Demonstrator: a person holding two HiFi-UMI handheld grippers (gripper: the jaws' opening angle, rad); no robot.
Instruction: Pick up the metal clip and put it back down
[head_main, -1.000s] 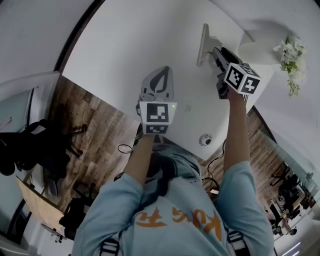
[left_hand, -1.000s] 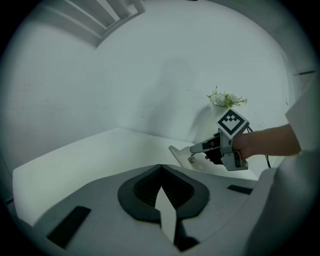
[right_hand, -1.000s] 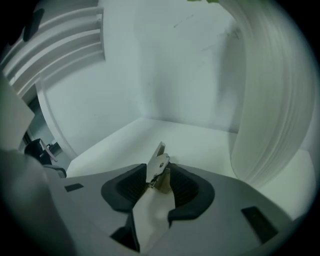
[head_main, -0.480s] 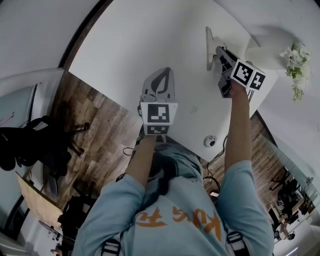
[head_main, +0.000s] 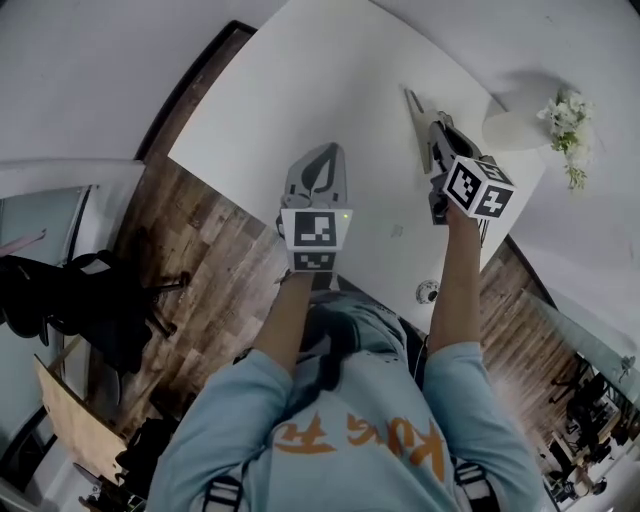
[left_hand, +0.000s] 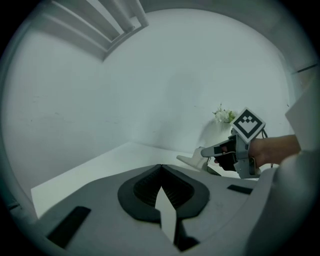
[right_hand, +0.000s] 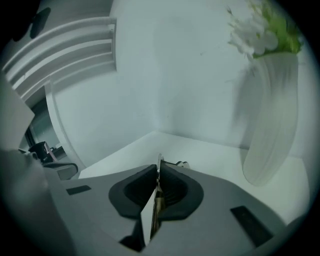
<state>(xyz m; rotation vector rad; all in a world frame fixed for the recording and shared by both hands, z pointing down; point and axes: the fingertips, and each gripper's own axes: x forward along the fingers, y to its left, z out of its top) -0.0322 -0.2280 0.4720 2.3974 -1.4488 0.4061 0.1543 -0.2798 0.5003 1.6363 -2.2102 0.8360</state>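
Observation:
The metal clip (right_hand: 181, 164) is a thin metal piece with small wire loops, caught between the pads of my right gripper (right_hand: 158, 168). The jaws are closing and the pads press on the clip. In the head view the right gripper (head_main: 428, 135) reaches over the far right part of the white table (head_main: 300, 90), and the clip is hidden there. The left gripper view shows the right gripper (left_hand: 212, 150) low over the tabletop. My left gripper (head_main: 318, 165) hovers over the table's middle, shut, with nothing between its jaws (left_hand: 160, 167).
A white vase (head_main: 515, 125) with white flowers (head_main: 562, 112) stands at the table's far right, close beside my right gripper. A small round fitting (head_main: 428, 292) sits near the table's front edge. Wooden floor and a black chair (head_main: 60, 300) lie to the left.
The right gripper's jaws have come together from wide apart to nearly touching, and now pinch the clip. The left gripper has stayed where it was.

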